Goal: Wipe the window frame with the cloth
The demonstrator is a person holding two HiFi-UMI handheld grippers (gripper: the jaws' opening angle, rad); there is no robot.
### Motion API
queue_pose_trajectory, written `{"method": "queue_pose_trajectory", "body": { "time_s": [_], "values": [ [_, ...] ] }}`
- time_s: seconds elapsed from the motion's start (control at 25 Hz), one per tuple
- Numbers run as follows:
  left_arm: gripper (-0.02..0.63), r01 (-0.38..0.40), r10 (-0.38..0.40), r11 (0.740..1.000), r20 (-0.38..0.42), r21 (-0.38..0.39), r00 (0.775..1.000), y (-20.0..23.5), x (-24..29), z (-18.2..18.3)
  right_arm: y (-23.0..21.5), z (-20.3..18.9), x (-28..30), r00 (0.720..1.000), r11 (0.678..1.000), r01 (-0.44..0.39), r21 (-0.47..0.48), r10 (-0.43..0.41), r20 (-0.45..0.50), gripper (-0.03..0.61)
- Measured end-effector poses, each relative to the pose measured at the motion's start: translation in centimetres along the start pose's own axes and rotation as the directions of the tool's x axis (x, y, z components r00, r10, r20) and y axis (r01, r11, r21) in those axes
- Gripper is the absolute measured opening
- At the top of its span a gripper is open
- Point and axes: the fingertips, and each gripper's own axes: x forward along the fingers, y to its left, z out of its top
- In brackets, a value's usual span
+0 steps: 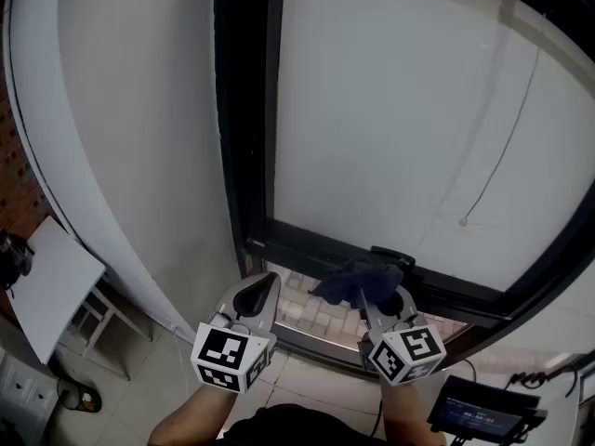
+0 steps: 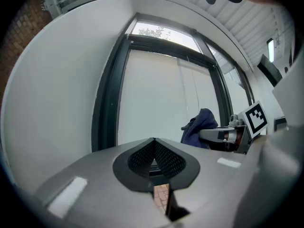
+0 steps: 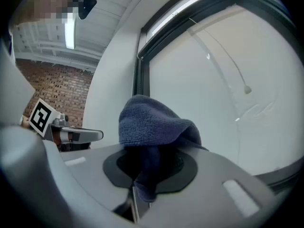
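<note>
Pinching a soft, bunched dark-blue terry cloth (image 3: 152, 122) in the right gripper (image 3: 148, 167), just beyond its jaw tips, seemingly against the lower rail of the smooth black window frame (image 1: 307, 242). Carrying nothing in the left gripper (image 2: 153, 152), jaws pressed together, alongside. Judged barely started on wiping; needs firm pressure next, sliding along the rail

Grey shells on left gripper (image 1: 259, 291) and right gripper (image 1: 370, 297), black ribbed pads (image 2: 166, 160); white cubes (image 1: 232, 356) carried black square markers.
</note>
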Motion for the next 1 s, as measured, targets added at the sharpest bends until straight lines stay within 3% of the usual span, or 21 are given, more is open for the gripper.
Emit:
{"method": "queue_pose_trajectory", "body": {
  "time_s": [0.48, 1.0],
  "values": [
    [-0.006, 0.008, -0.012, 0.999, 0.12, 0.039, 0.993, 6.8, -1.3, 6.4, 7.7, 5.9, 7.9, 0.994, 0.997, -0.055, -0.048, 0.059, 0.091, 0.057],
    [-0.006, -0.019, -0.003, 0.997, 0.282, 0.075, 0.959, 10.5, 0.9, 18.0, 9.3, 19.4, 13.3, 0.961, 0.984, -0.056, -0.167, 0.099, 0.26, 0.057]
  ]
}}
